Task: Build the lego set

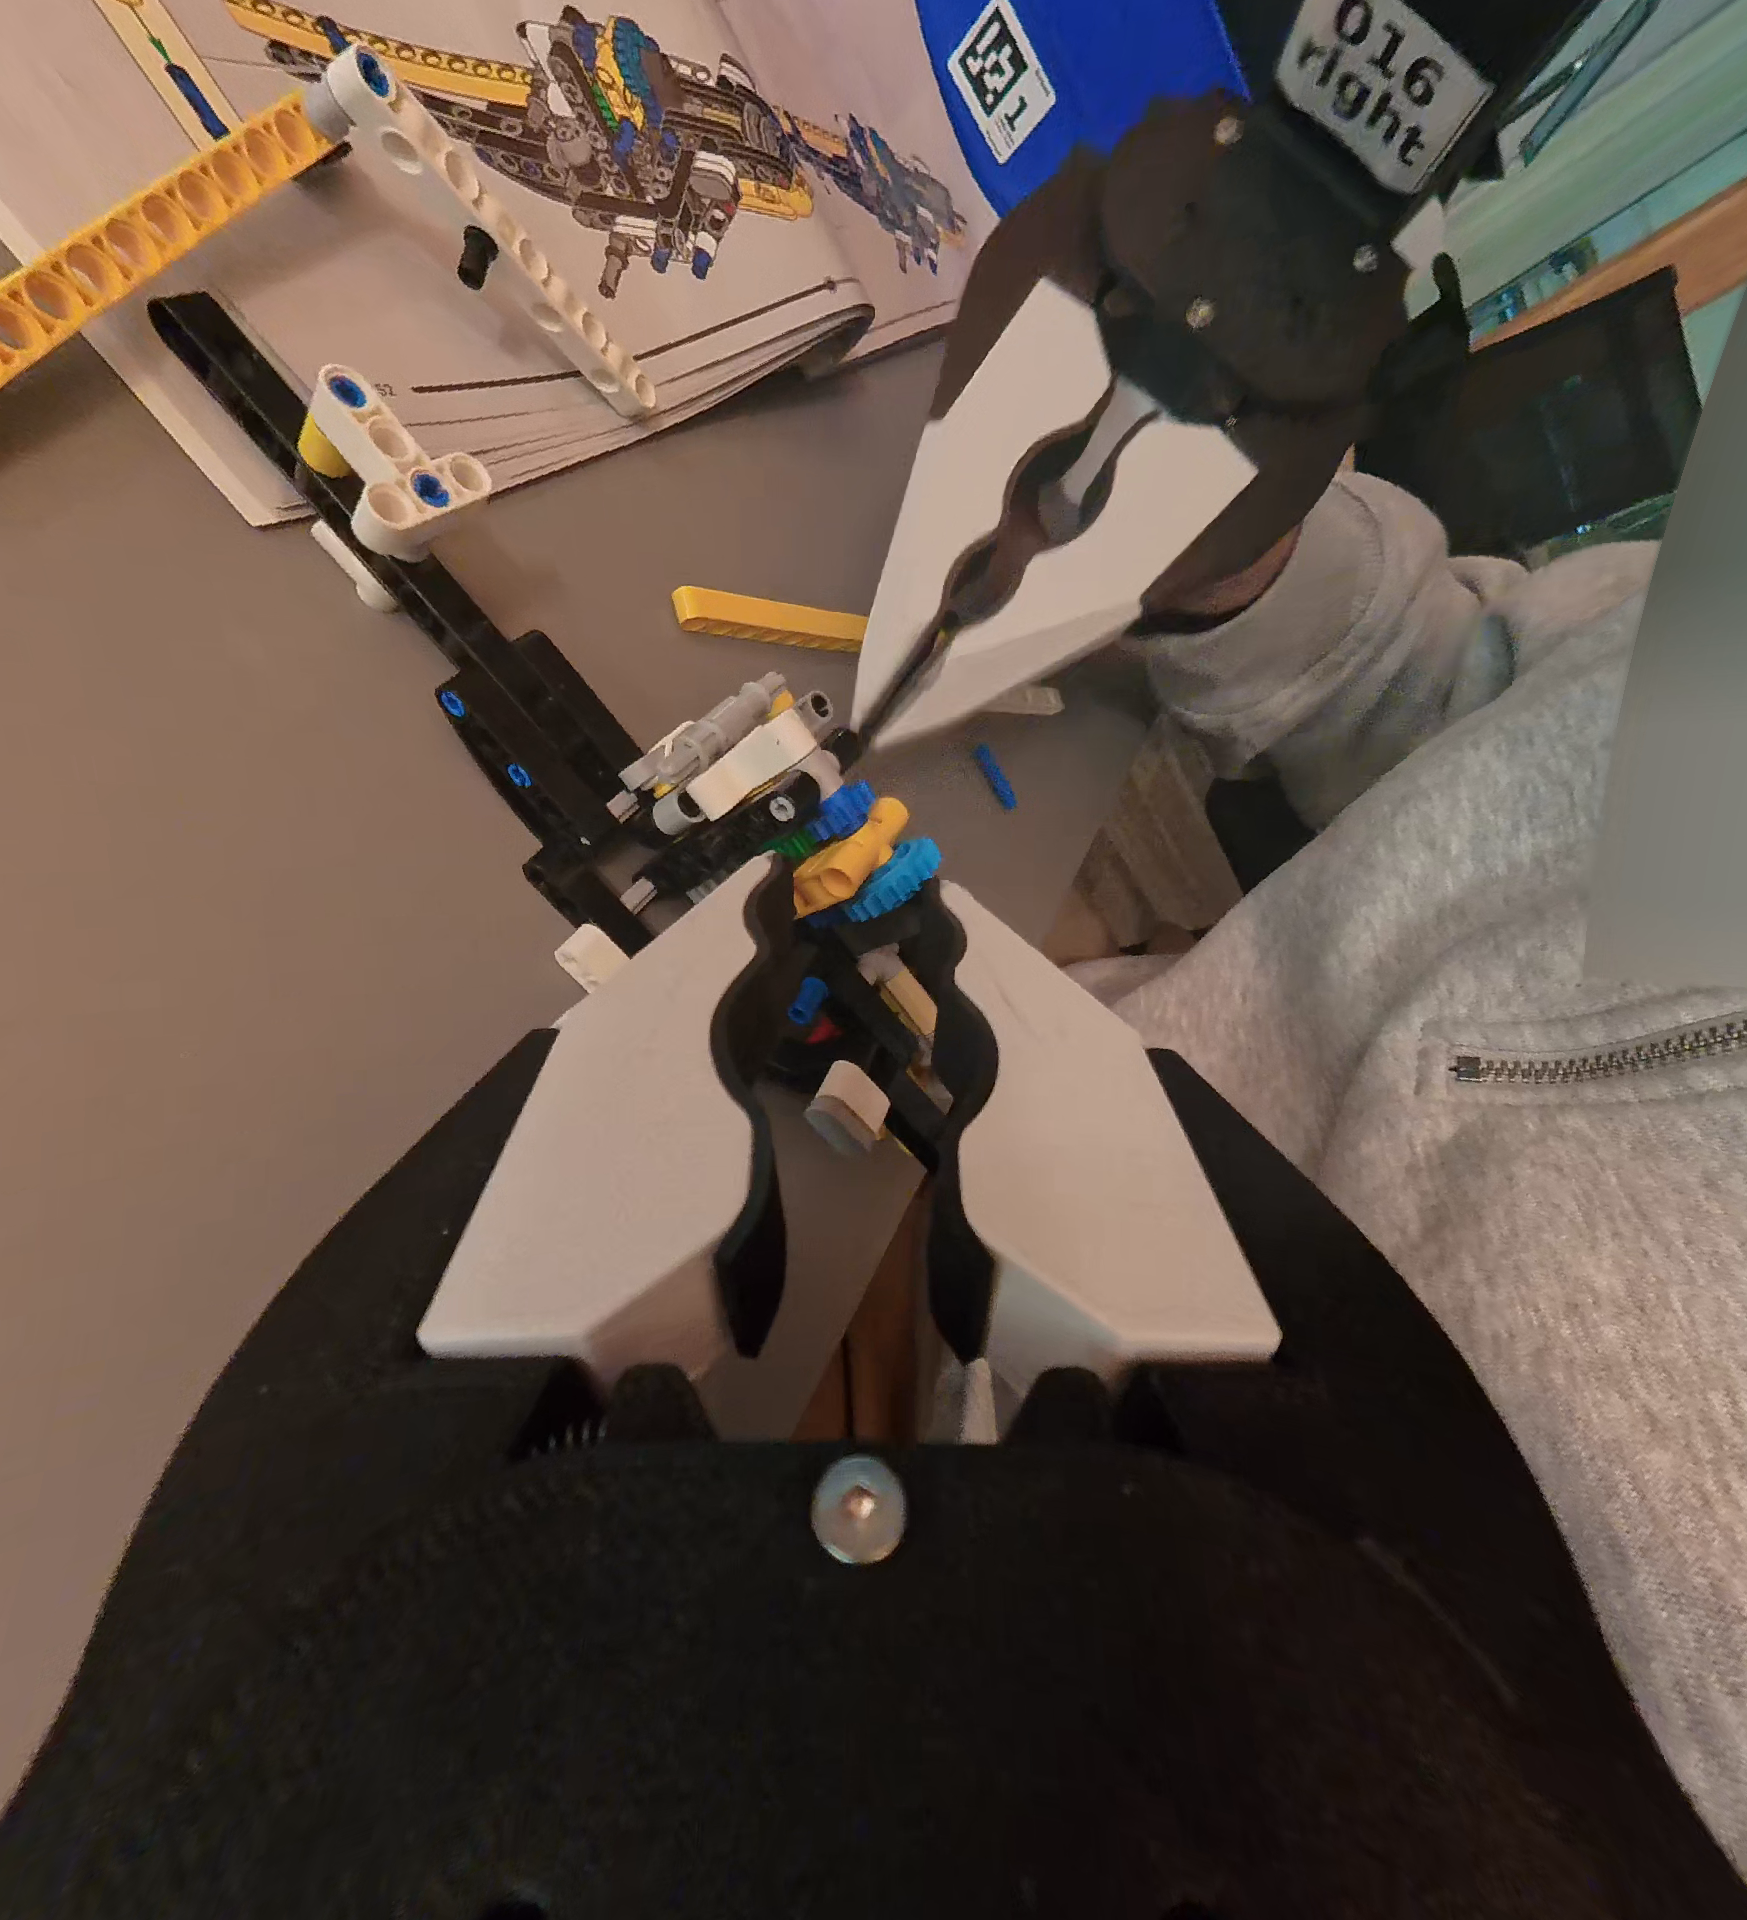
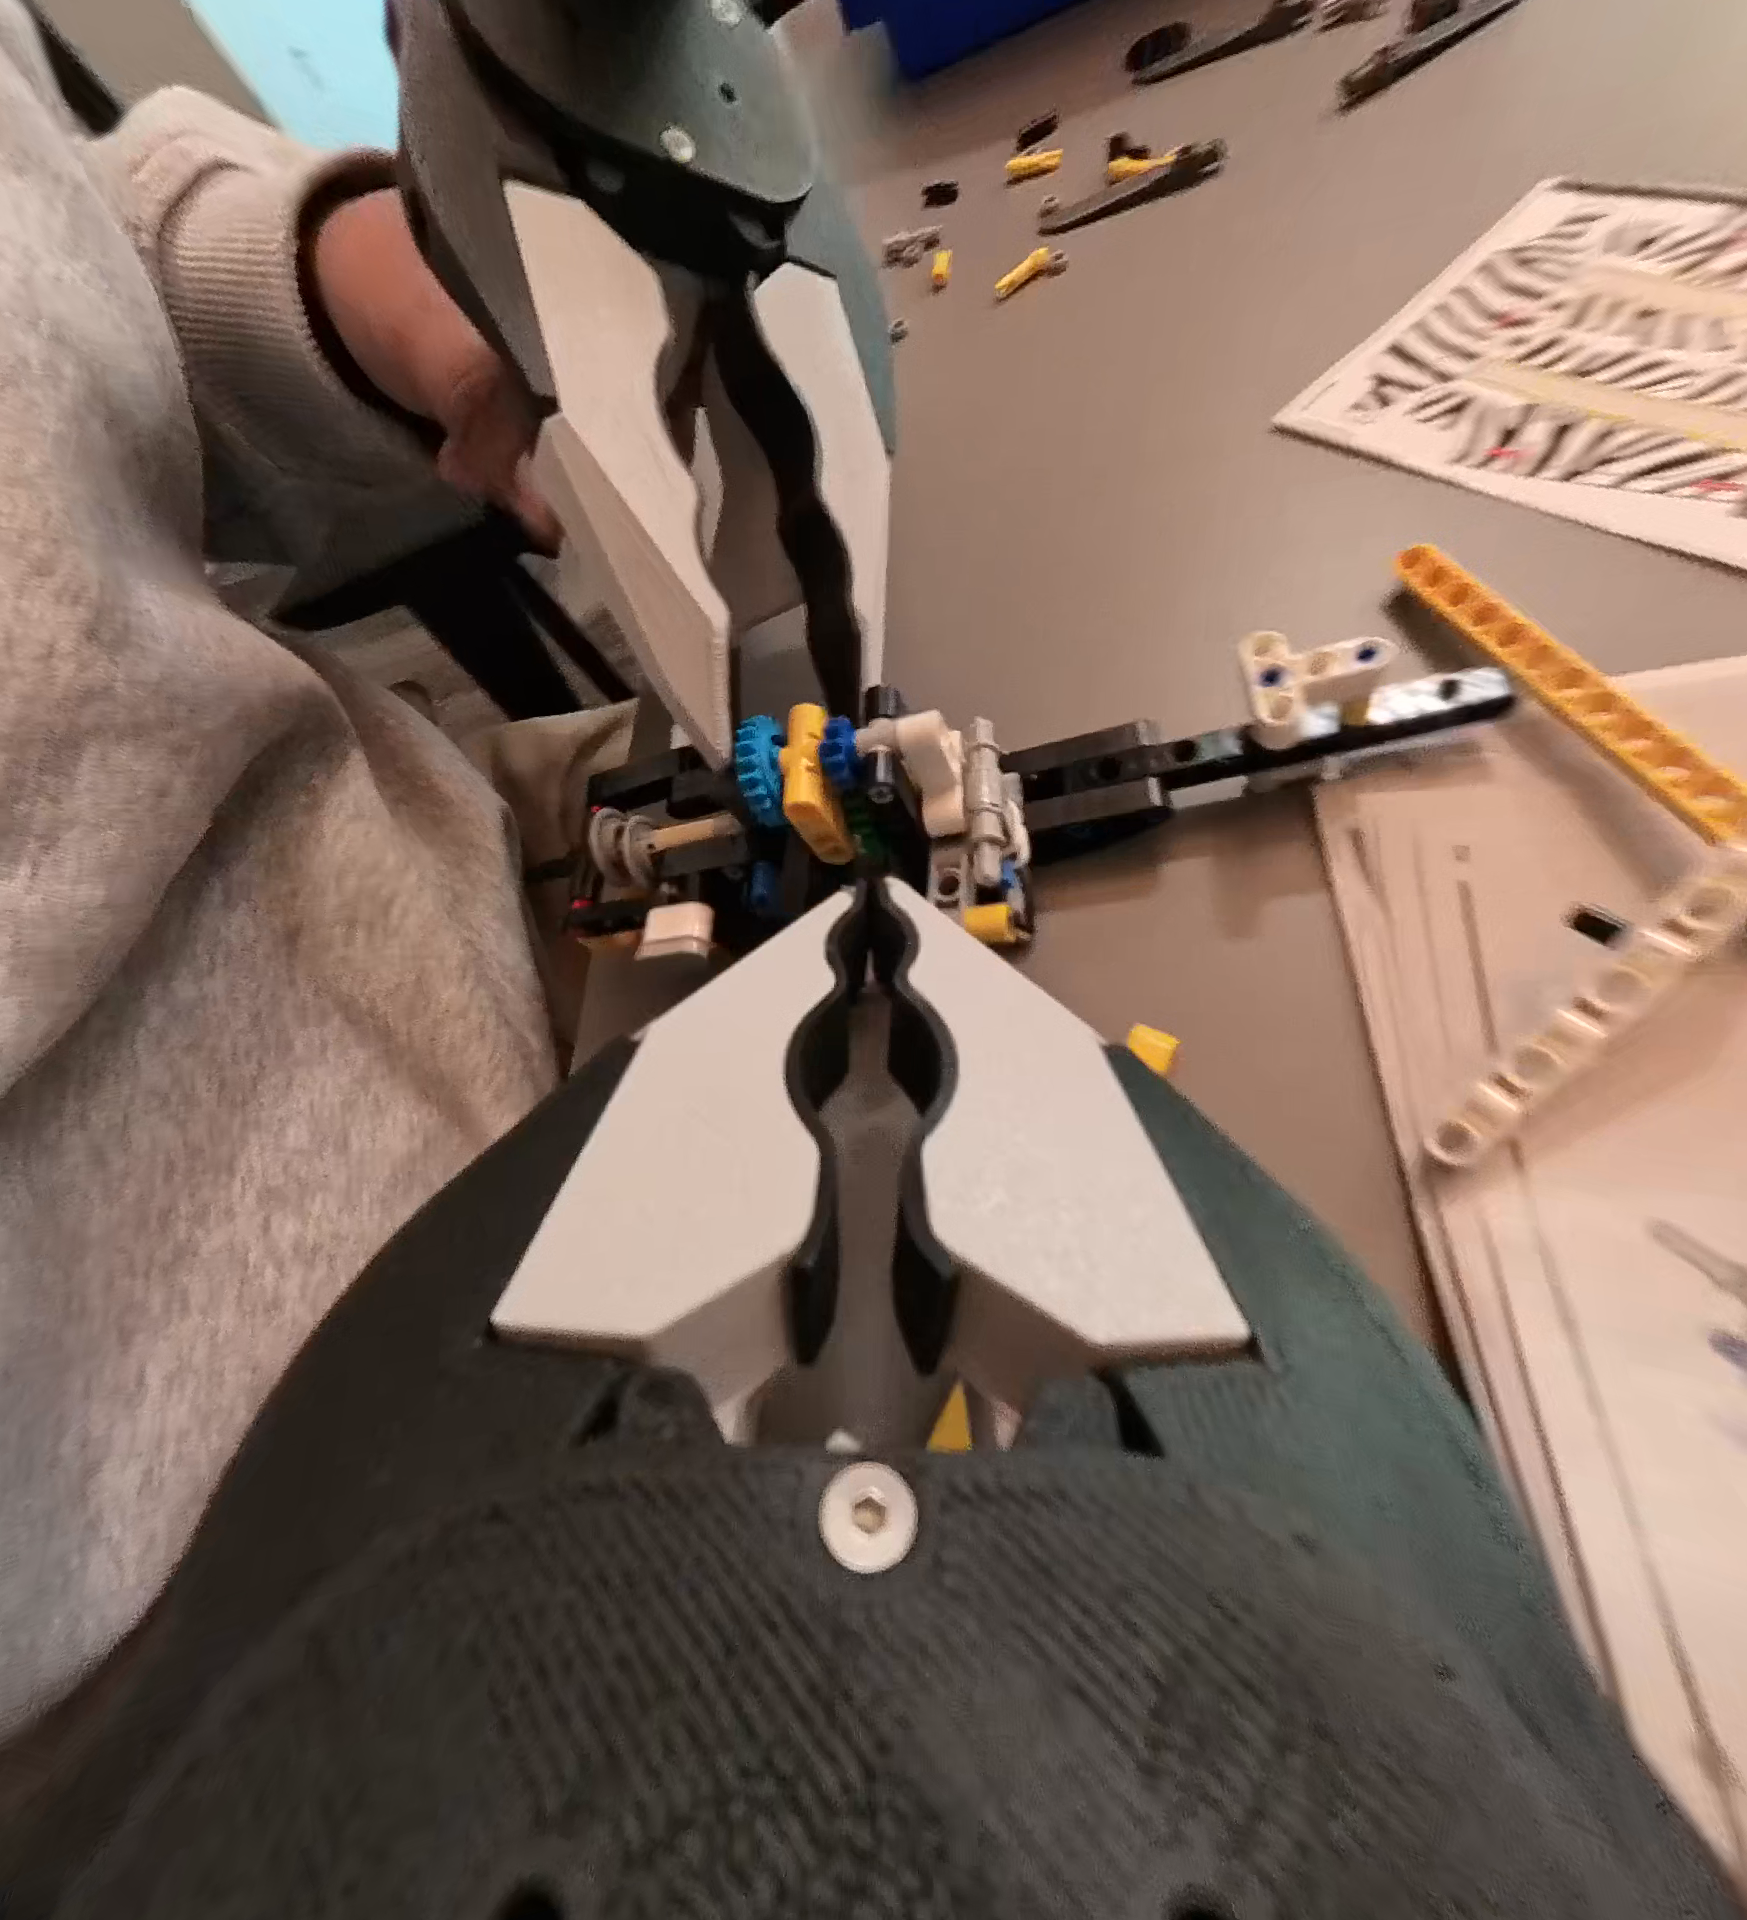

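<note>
- Gripping the near end of the lego assembly (image 1: pixel 827 883), the left gripper (image 1: pixel 853 904) fills the lower centre of the left wrist view; its jaws are partly closed around the black frame just below the blue gears.
- In the right wrist view the same left gripper (image 2: pixel 796 727) comes down from the upper centre of the frame onto the lego assembly (image 2: pixel 848 800), its fingers on either side of the black frame near the blue gears.
- The right gripper (image 2: pixel 867 899) rises from the lower centre of its own view, jaws drawn nearly together, with its tips at the assembly's gear cluster; whether anything is pinched between them cannot be told.
- From the left wrist view the right gripper (image 1: pixel 864 727) reaches in from the upper right, its tips meeting at the white part on top of the assembly.
- The assembly's long black beam (image 1: pixel 412 582) runs toward the upper left, carrying a white T-shaped piece (image 1: pixel 396 457) with blue pins.
- An instruction booklet (image 1: pixel 744 291) lies open on the grey table (image 1: pixel 121 831) at the top of the left wrist view, with a long yellow beam (image 1: pixel 110 260) and a white beam (image 1: pixel 505 249) joined across it.
- A loose yellow beam (image 1: pixel 765 618) and a small blue pin (image 1: pixel 994 774) lie on the table just beside the right gripper.
- A grey sleeve (image 2: pixel 121 520) fills the left side of the right wrist view.
- Small scattered pieces (image 2: pixel 1035 260) sit blurred at the top of that frame, beside a printed sheet (image 2: pixel 1575 364).
</note>
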Tool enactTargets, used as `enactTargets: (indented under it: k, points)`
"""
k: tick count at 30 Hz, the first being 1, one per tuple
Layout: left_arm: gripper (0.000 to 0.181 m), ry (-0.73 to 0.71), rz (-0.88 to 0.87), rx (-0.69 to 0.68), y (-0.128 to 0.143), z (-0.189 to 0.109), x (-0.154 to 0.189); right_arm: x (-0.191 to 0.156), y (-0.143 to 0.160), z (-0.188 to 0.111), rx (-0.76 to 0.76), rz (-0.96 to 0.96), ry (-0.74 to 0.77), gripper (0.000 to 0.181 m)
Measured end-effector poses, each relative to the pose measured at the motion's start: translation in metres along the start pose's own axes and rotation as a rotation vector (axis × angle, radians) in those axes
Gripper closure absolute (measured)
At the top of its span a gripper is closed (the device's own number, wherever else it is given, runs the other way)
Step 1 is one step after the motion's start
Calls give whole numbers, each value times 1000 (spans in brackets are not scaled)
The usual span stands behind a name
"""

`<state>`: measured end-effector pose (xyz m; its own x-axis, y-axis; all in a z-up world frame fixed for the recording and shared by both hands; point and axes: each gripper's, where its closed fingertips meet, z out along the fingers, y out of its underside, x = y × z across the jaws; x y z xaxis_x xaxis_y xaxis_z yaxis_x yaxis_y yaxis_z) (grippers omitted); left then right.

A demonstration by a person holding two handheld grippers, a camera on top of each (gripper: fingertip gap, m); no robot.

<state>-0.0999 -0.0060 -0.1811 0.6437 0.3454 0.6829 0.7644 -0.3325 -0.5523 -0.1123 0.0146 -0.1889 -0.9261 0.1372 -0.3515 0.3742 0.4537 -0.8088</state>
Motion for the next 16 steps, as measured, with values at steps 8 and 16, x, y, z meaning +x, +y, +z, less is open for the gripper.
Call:
enactTargets:
  k: [8, 16]
  points:
    - [157, -24, 11, 13, -3, -2, -3, 15, 36, -81, -35, 53, 366, 180]
    - [144, -49, 19, 78, -10, -13, 2, -46, 99, -108, -103, 94, 520, 172]
